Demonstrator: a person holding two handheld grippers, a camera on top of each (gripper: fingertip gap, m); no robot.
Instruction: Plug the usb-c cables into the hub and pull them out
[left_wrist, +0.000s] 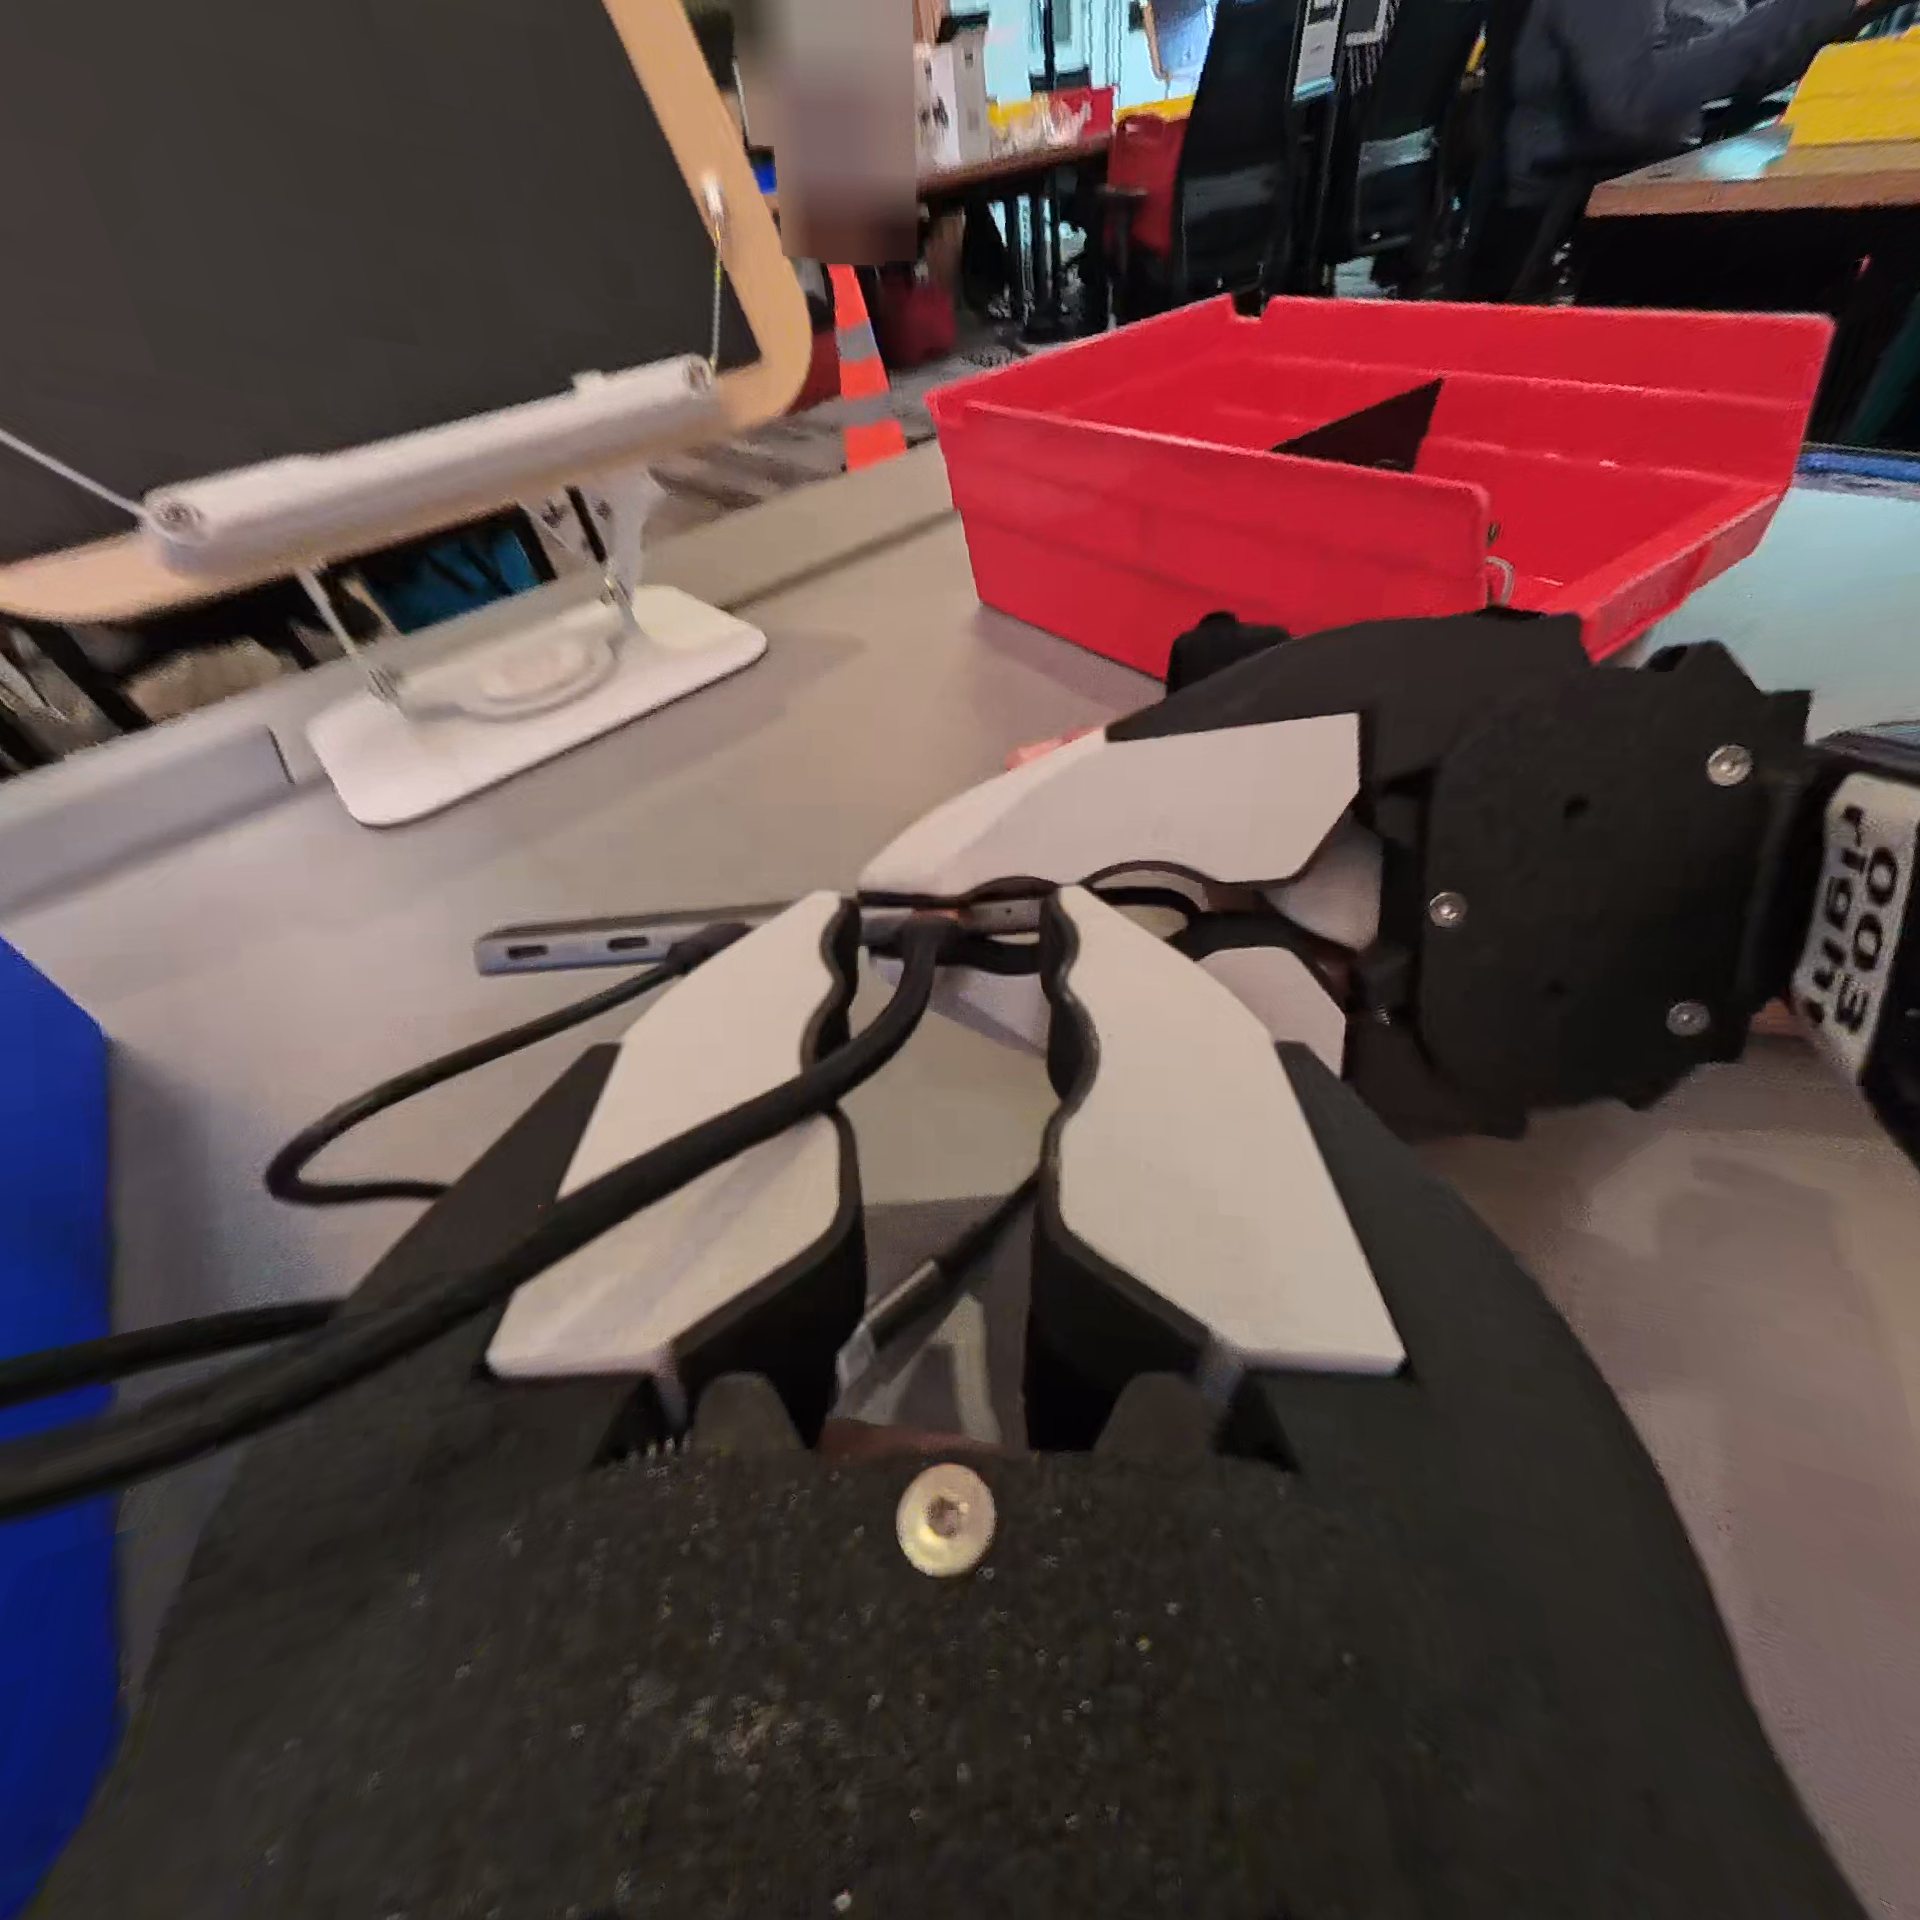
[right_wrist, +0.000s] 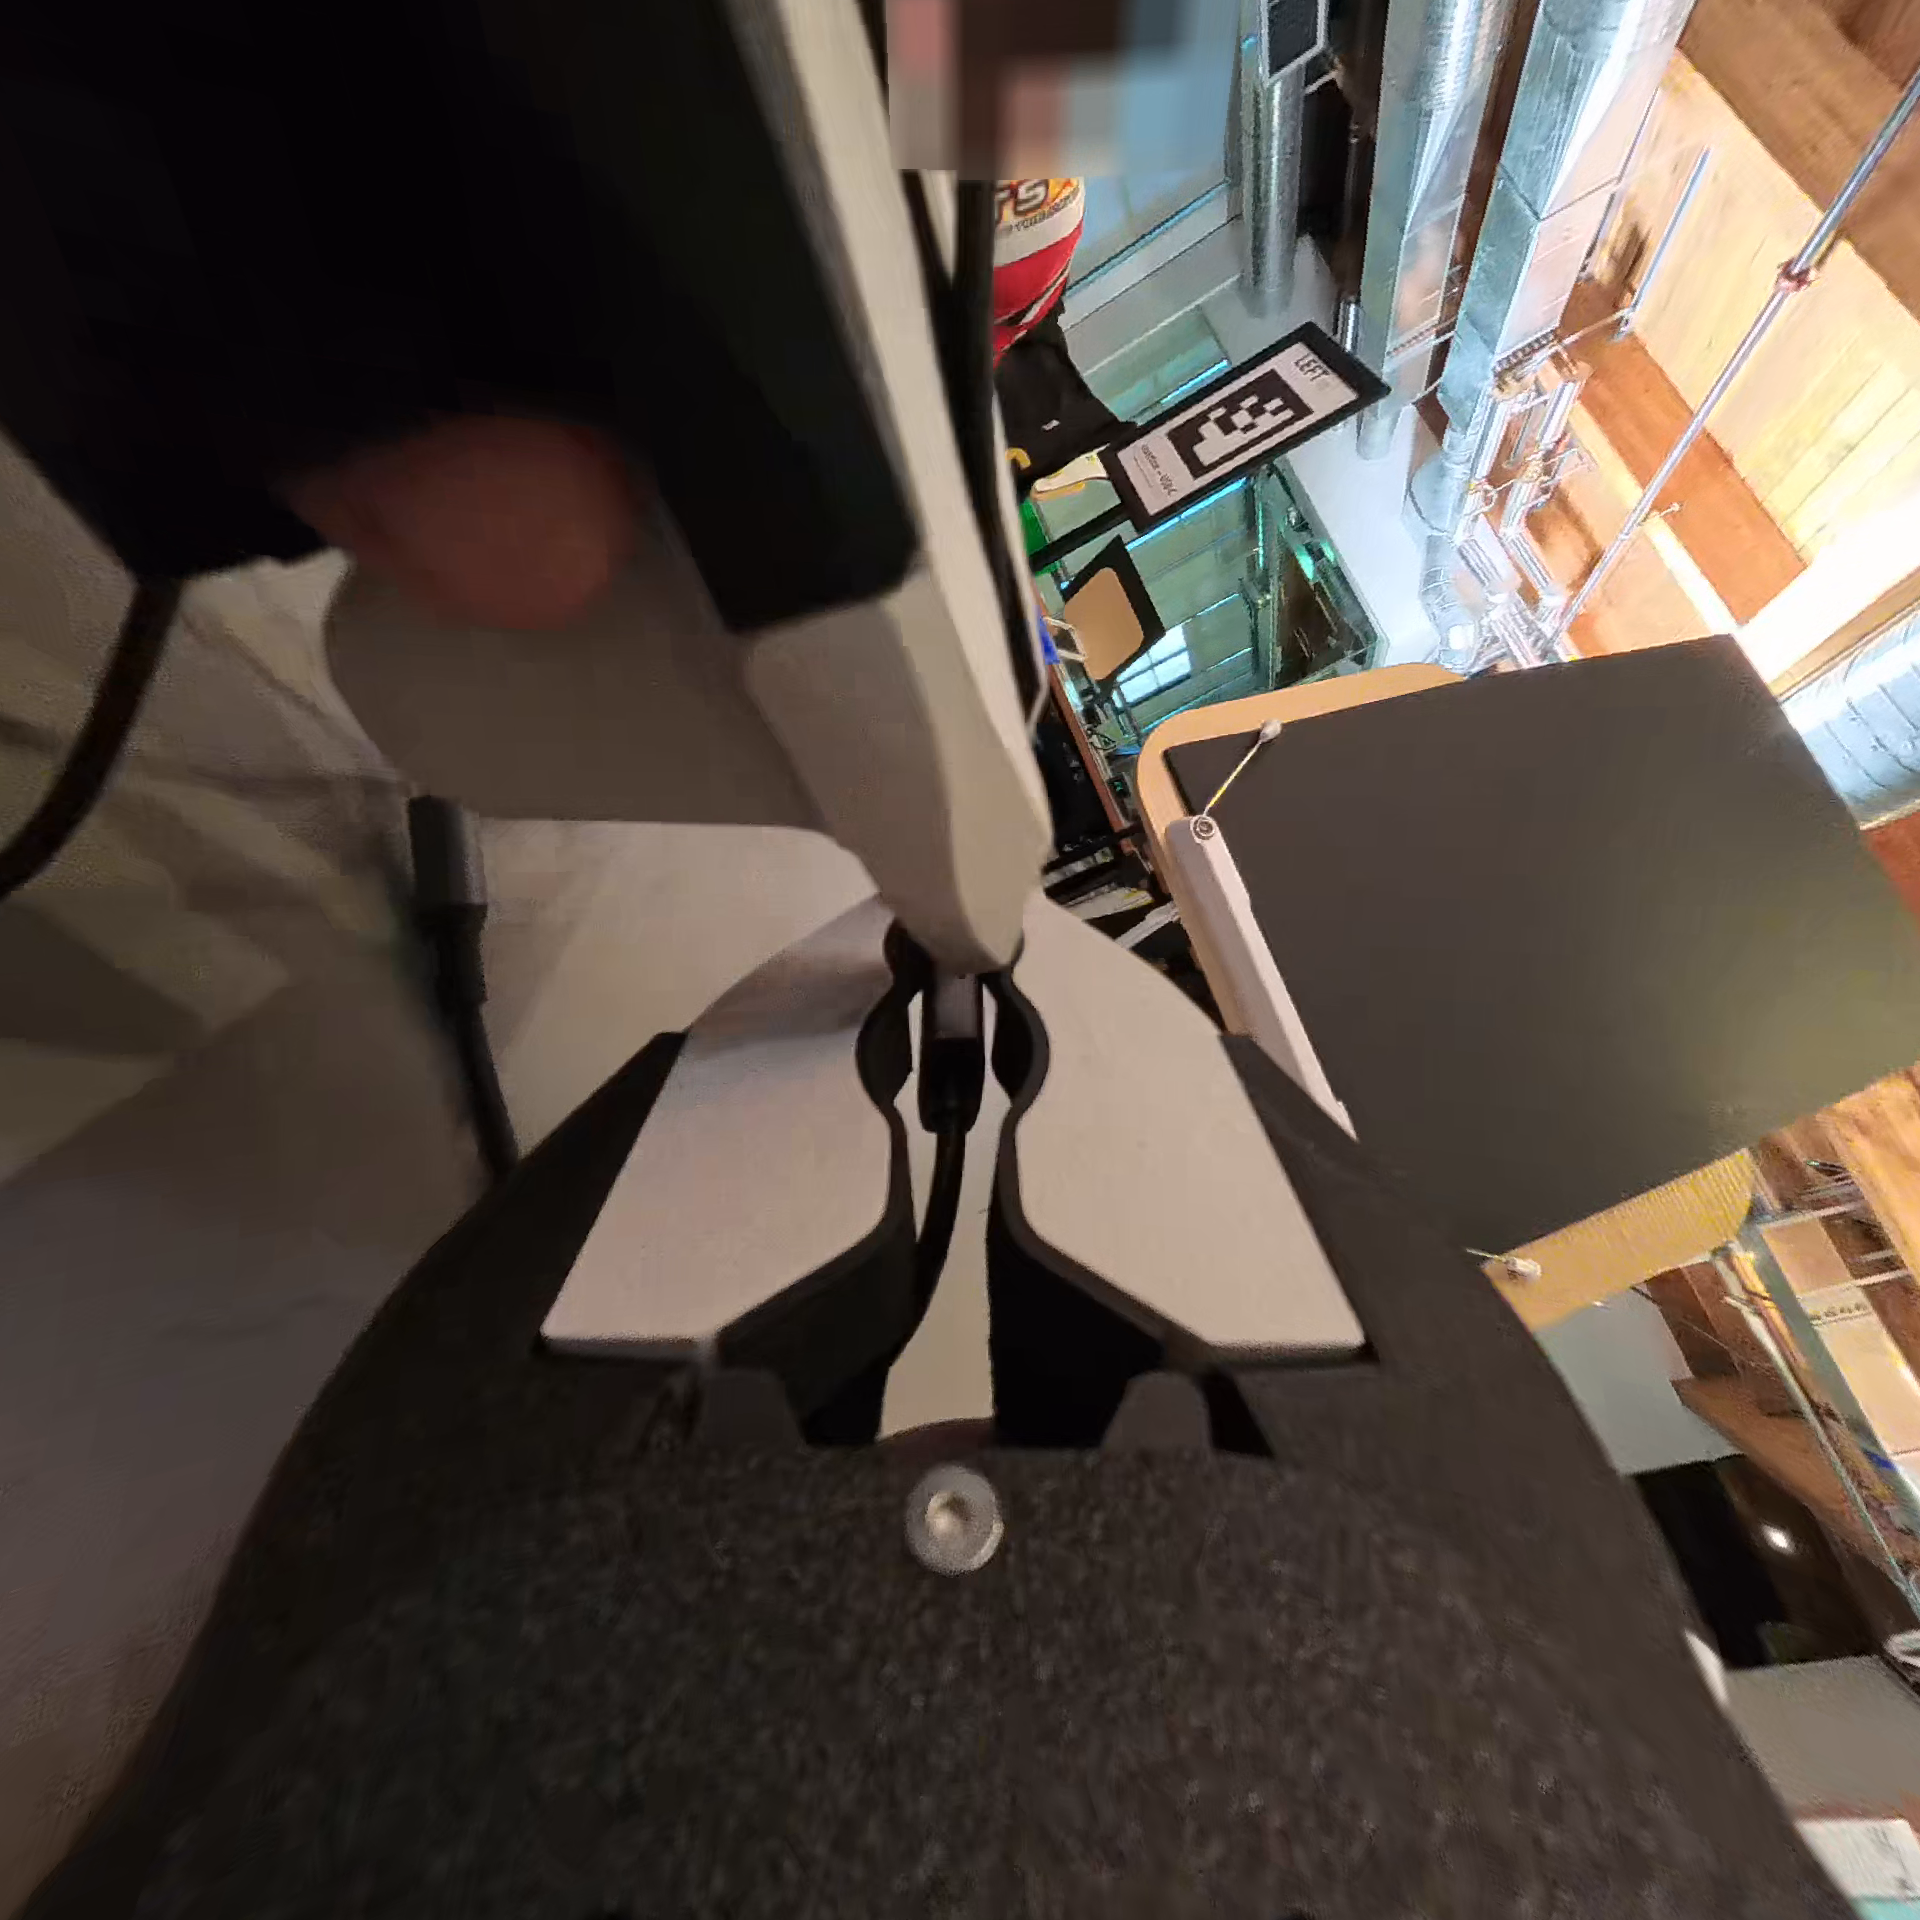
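A slim grey hub (left_wrist: 582, 948) lies crosswise on the grey table (left_wrist: 644, 831). Its right part runs behind my left gripper (left_wrist: 951, 914), whose white fingers (left_wrist: 727, 1122) stand partly apart over the hub's right end; I cannot tell whether they touch it. My right gripper (right_wrist: 951, 1039) comes in from the right, also visible in the left wrist view (left_wrist: 1143, 810). It is shut on a black USB-C plug (right_wrist: 948, 1049) right at the left fingertips. That plug's cable (left_wrist: 665, 1143) drapes over my left finger. A second plug (right_wrist: 449, 852) lies loose on the table.
A red bin (left_wrist: 1351, 488) stands behind the right gripper. A dark panel on a white stand (left_wrist: 540, 686) is at the back left. A blue object (left_wrist: 47, 1351) is at the left edge. Cables (left_wrist: 343, 1132) loop on the table to the left. The grippers are tip to tip, or close to it.
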